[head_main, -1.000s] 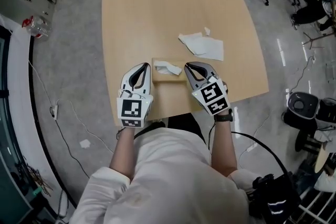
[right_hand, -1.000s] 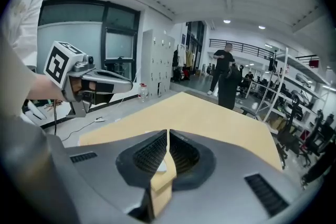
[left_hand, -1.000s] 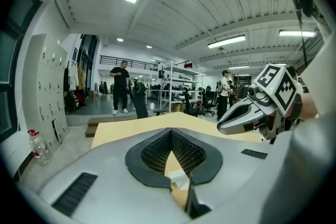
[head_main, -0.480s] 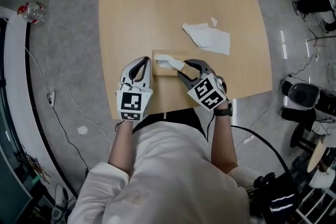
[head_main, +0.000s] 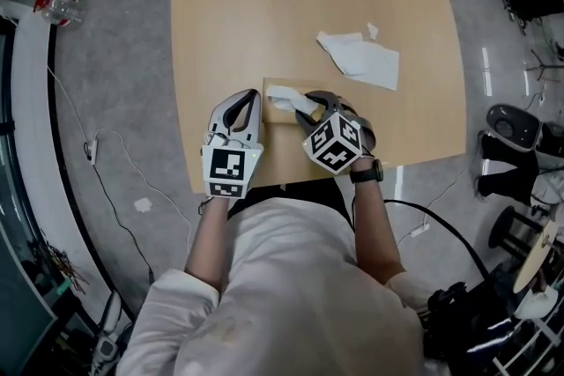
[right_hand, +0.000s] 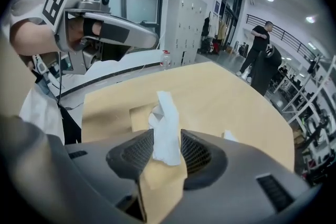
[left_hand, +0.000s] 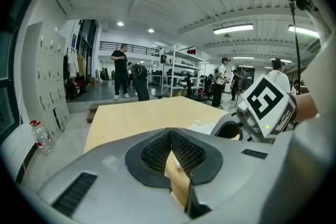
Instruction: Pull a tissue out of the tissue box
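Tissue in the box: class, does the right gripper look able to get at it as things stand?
Probably yes. The right gripper has just been opening, and its fingers now stand either side of the tissue rising from the box, with nothing else in the way.

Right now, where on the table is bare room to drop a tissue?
Bare: the light wooden table's far half beyond the crumpled white tissues, and its left side. Crowded: the near edge around the tan cardboard tissue box.

No legible text, label, brand, number or sign on anything in view.
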`<state>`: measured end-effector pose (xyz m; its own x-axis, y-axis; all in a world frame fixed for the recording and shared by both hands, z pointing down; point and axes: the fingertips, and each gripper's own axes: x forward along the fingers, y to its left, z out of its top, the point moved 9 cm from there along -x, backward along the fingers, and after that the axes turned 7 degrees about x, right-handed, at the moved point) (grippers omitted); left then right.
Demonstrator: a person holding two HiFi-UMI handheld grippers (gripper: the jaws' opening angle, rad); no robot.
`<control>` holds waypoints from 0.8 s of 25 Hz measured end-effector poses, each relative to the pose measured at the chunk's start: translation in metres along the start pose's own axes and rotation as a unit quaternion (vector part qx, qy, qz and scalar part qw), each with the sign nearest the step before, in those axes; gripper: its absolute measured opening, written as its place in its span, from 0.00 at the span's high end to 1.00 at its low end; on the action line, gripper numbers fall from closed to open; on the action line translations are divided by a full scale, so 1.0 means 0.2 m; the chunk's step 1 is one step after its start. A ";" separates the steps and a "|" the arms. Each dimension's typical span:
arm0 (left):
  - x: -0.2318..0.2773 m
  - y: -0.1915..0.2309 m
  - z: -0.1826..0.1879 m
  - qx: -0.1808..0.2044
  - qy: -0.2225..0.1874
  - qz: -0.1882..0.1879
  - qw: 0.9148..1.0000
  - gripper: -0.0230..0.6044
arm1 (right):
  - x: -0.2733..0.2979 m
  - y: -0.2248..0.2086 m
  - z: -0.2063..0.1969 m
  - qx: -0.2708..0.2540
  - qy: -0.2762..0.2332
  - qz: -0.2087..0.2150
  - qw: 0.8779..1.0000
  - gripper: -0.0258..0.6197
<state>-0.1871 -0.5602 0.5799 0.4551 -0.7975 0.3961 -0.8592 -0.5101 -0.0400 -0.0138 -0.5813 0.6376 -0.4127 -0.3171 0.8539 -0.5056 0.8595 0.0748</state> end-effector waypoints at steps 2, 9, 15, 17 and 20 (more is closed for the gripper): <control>0.00 0.00 0.00 0.001 0.000 0.000 1.000 0.96 | 0.02 0.00 0.00 0.000 0.007 0.004 1.000 0.71; -0.04 -0.02 0.02 0.004 -0.003 -0.001 1.000 0.96 | 0.02 0.01 -0.01 0.006 0.019 -0.023 1.000 0.90; -0.12 -0.03 0.06 0.014 -0.016 -0.002 1.000 0.96 | -0.06 0.05 -0.02 0.016 0.011 -0.038 0.999 0.95; -0.10 -0.05 0.07 0.017 -0.020 -0.003 1.000 0.96 | -0.07 0.02 -0.03 0.029 -0.001 -0.034 0.999 0.95; -0.14 -0.07 0.11 0.024 -0.032 -0.004 0.999 0.96 | -0.14 0.04 -0.01 0.052 -0.029 -0.028 0.998 0.95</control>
<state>-0.1835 -0.5372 0.5498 0.4772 -0.8119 0.3364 -0.8443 -0.5298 -0.0809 -0.0045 -0.5644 0.6150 -0.4238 -0.3887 0.8181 -0.6040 0.7944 0.0645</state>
